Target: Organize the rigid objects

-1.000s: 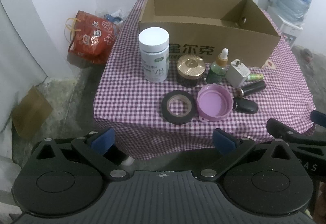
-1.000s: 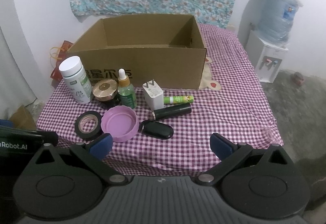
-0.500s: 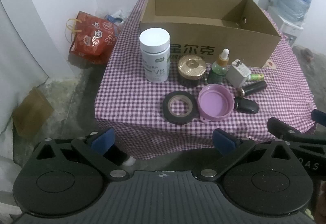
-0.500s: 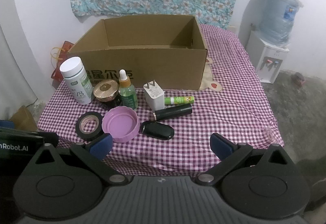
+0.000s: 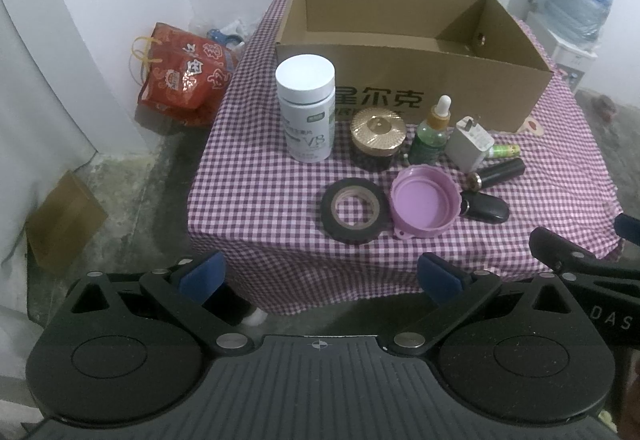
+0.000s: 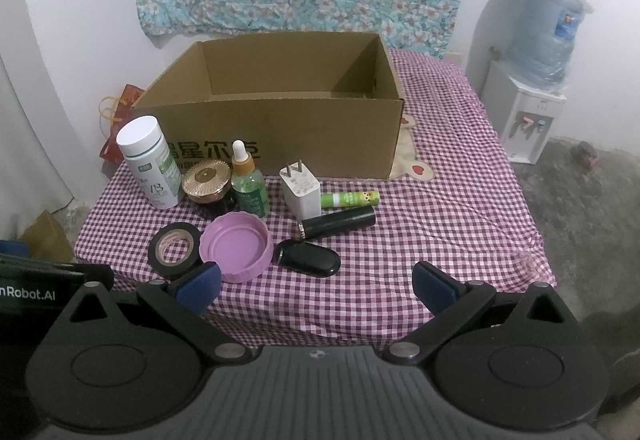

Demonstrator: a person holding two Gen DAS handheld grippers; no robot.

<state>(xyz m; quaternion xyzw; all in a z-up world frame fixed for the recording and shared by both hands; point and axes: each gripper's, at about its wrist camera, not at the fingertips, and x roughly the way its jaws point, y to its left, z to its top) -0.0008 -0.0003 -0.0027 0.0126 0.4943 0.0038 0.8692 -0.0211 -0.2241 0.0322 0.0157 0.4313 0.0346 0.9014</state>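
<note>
While your small things wait in a cluster on the checked tablecloth [image 6: 440, 200], the cardboard box [image 6: 288, 136] stands open just behind them. At the cluster's left is the white pill bottle [image 5: 306, 108], upright, then the gold-lidded jar [image 5: 378, 138], the green dropper bottle [image 5: 432, 132] and the white plug adapter [image 5: 470, 142]. Nearer you lie the roll of black tape [image 5: 354, 210] and the purple lid [image 5: 424, 202], touching, with a black oval case [image 5: 486, 208] just beside the lid. A black tube [image 6: 340, 222] and a green stick [image 6: 350, 199] lie flat by the adapter. Your left gripper [image 5: 320, 276] hangs off the table's near edge, fingers spread wide, holding nothing. Your right gripper [image 6: 316, 286] is likewise wide apart and empty, over the front edge. A water dispenser [image 6: 528, 112] stands against the wall on the right, and a red bag [image 5: 184, 76] sits on the floor to the left.
</note>
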